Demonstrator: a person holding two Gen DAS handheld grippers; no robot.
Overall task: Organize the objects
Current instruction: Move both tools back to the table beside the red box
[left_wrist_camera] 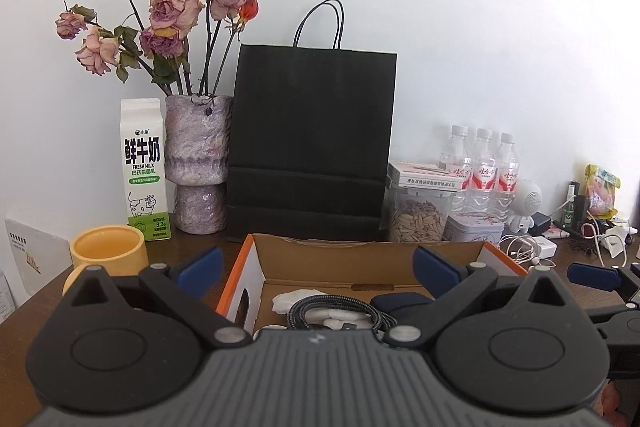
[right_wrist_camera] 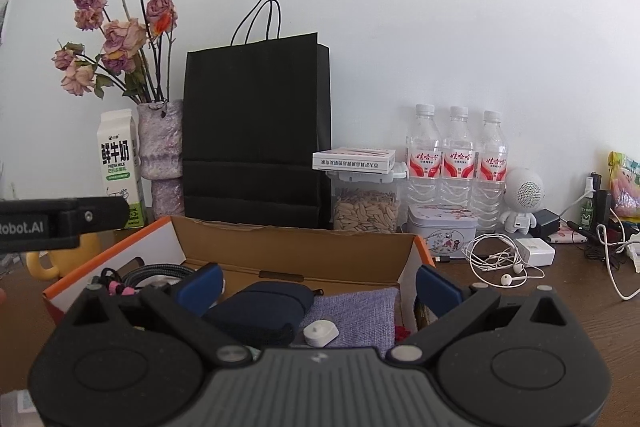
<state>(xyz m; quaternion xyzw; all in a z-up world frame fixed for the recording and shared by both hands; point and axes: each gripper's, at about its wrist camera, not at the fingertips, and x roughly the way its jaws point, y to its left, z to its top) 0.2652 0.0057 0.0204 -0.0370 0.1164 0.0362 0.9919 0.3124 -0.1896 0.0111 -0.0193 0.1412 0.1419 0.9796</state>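
over cardboard box [right_wrist_camera: 296, 251], left gripper [left_wrist_camera: 316, 267] and right gripper [right_wrist_camera: 318, 287] hovering spread, empty; risking snagging braided cable [left_wrist_camera: 340, 311], dragging it out.

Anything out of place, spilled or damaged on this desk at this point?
Nothing is spilled or broken. The loose end is the white earphones, lying tangled on the bare desk right of the cardboard box, beside a white charger. The roses are dried and drooping. Both grippers stand open and hold nothing.

Matt black paper bag [left_wrist_camera: 312, 143], raw cardboard box [right_wrist_camera: 296, 247] – woven lilac cloth pouch [right_wrist_camera: 352, 311].
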